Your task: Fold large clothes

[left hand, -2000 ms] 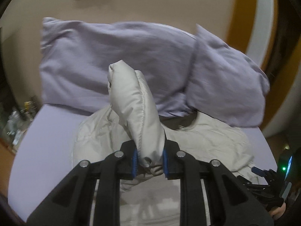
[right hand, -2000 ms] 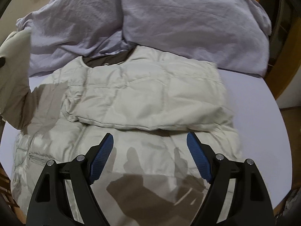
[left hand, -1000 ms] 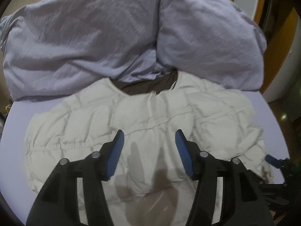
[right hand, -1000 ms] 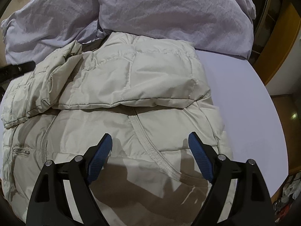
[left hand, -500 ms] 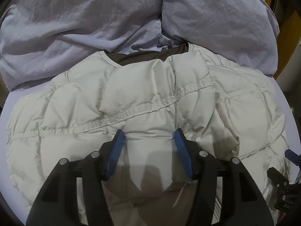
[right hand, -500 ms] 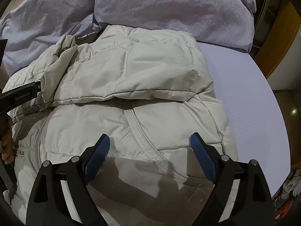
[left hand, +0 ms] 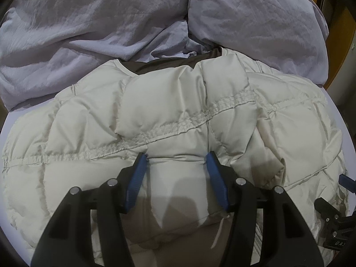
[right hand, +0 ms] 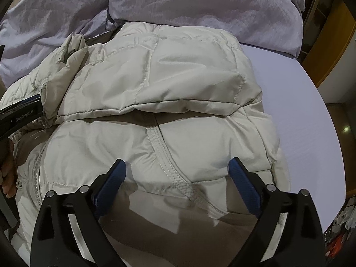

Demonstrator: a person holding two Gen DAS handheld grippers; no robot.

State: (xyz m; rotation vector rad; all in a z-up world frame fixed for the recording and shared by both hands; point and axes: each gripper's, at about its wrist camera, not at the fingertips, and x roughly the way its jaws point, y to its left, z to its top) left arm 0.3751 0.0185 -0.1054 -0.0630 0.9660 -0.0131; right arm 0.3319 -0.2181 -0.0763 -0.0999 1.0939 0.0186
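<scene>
The cream puffer jacket [left hand: 173,115] lies folded on the lavender bed [right hand: 307,115], its collar toward the pillows [left hand: 244,15] at the head edge. The left claw [left hand: 175,162] stands partly open, pads pressing a puffed panel; the right claw [right hand: 176,166] gapes wide over the hem seam. White lettering on the left claw's side reads "GenRobot.AI" [right hand: 24,118]

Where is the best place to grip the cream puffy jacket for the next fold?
Probably the jacket at its loose bottom hem, nearest both cameras. Bring each open hand-held gripper, left and right, in low from the near side; the sleeves already lie folded across the body.
</scene>
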